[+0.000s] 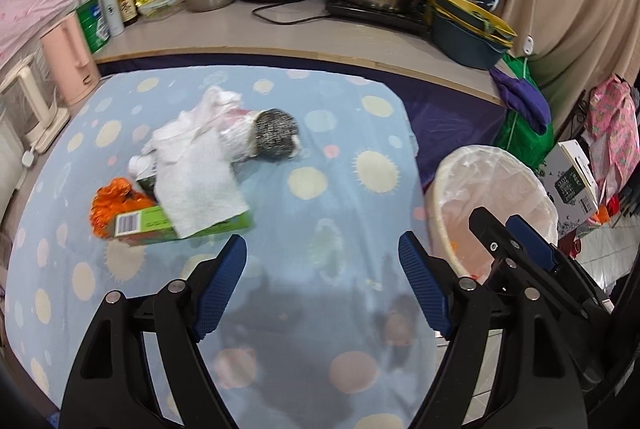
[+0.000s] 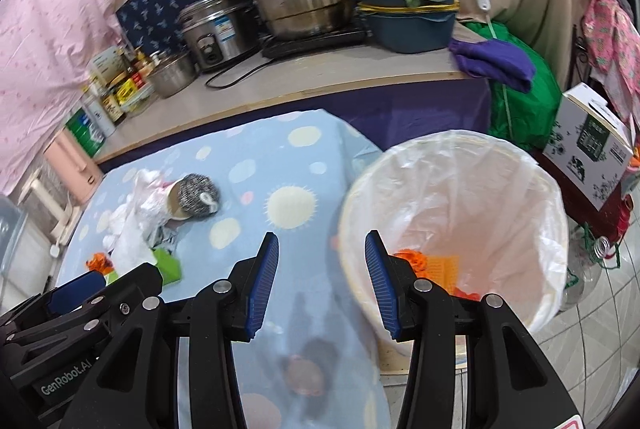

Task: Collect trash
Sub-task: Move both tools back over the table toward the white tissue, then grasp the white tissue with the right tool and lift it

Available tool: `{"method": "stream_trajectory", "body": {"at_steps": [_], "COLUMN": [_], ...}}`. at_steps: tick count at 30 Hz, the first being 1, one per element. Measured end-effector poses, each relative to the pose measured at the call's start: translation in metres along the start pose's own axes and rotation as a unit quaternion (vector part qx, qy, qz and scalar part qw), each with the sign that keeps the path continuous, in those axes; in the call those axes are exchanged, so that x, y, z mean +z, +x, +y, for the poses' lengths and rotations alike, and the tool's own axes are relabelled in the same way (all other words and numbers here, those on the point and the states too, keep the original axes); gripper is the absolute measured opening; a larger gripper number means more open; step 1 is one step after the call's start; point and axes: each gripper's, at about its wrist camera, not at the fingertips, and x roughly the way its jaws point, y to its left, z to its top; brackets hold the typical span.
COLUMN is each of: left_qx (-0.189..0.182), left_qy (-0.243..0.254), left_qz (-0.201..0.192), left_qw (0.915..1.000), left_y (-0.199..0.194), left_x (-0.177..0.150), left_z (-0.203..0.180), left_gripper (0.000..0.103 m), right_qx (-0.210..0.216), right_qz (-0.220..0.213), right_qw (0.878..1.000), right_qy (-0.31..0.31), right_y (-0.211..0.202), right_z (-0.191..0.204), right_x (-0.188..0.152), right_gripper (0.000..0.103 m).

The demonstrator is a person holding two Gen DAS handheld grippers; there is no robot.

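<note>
both tools empty: left tool (image 1: 322,261) gaping wide, right tool (image 2: 322,257) half-parted by the lined bin (image 2: 532,165), orange scraps inside. remaining trash, a green carton (image 1: 224,225), tissue (image 1: 200,189) and steel scourer (image 1: 276,133), lies on the bench (image 1: 340,197). next: reach and grasp the pile.

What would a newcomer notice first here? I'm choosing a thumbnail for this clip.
Probably the heap of trash on the spotted blue tablecloth: a white paper towel draped over a green carton, an orange wrapper at its left end and a steel scourer behind. Next, the white-lined bin beside the table, orange scraps already in its bottom.
</note>
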Motion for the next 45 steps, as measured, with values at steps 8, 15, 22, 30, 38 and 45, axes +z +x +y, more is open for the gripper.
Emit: {"method": "stream_trajectory", "body": {"at_steps": [8,15,22,30,38,45], "left_qx": [0.048,0.092,0.116,0.118,0.115,0.106], "left_qy": [-0.068,-0.138,-0.179,-0.2,-0.21,-0.206], "left_qz": [-0.006,0.006,0.02,0.032,0.042,0.047], "left_qw": [0.9965,0.9861,0.9768,0.9722,0.9699,0.9717], "left_y": [-0.01,-0.009,-0.002,0.009,0.021,0.03], "left_x": [-0.013,-0.029,-0.042,-0.048,-0.046,-0.044], "left_z": [0.092,0.17,0.218,0.239,0.249,0.244], "left_gripper": [0.086,0.086,0.086,0.086,0.087,0.087], "right_qx": [0.034,0.073,0.096,0.104,0.109,0.128], "right_qz": [0.027,0.052,0.069,0.084,0.1,0.092], "right_qw": [0.998,0.992,0.986,0.983,0.979,0.976], "right_qy": [-0.05,-0.094,-0.12,-0.124,-0.136,-0.149], "right_y": [0.019,0.04,0.065,0.096,0.111,0.09], "right_z": [0.062,0.12,0.161,0.187,0.198,0.189], "right_x": [-0.01,-0.019,-0.02,-0.015,-0.02,-0.028], "right_gripper": [0.044,0.044,0.044,0.051,0.03,0.003]}}
